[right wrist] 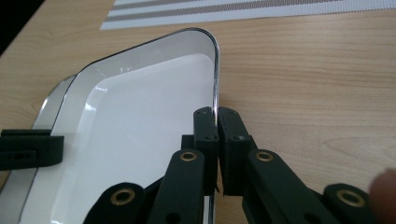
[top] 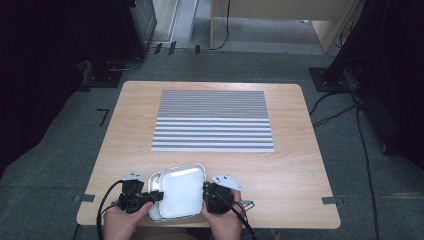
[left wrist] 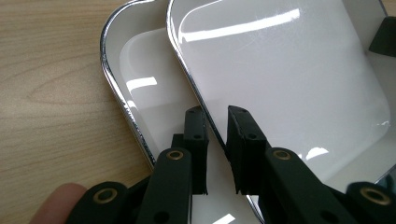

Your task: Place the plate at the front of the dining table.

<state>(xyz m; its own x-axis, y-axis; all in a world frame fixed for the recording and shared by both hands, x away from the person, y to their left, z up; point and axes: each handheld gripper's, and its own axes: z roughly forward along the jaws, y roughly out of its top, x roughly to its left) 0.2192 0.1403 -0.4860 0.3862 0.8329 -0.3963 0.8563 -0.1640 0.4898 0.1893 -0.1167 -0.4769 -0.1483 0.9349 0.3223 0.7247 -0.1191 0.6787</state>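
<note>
Both grippers (top: 159, 196) (top: 204, 192) pinch the upper tray (top: 181, 191) by its left and right rims; stiff, light, glossy, likely slippery, so grip the rolled chrome edge, lift level off lower tray (top: 154, 180).

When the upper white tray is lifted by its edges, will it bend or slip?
The upper tray looks stiff: its rim stays straight where the right gripper pinches it. Its glossy surface probably makes it slippery. The left gripper straddles the opposite rim, so it should lift level off the lower tray.
</note>
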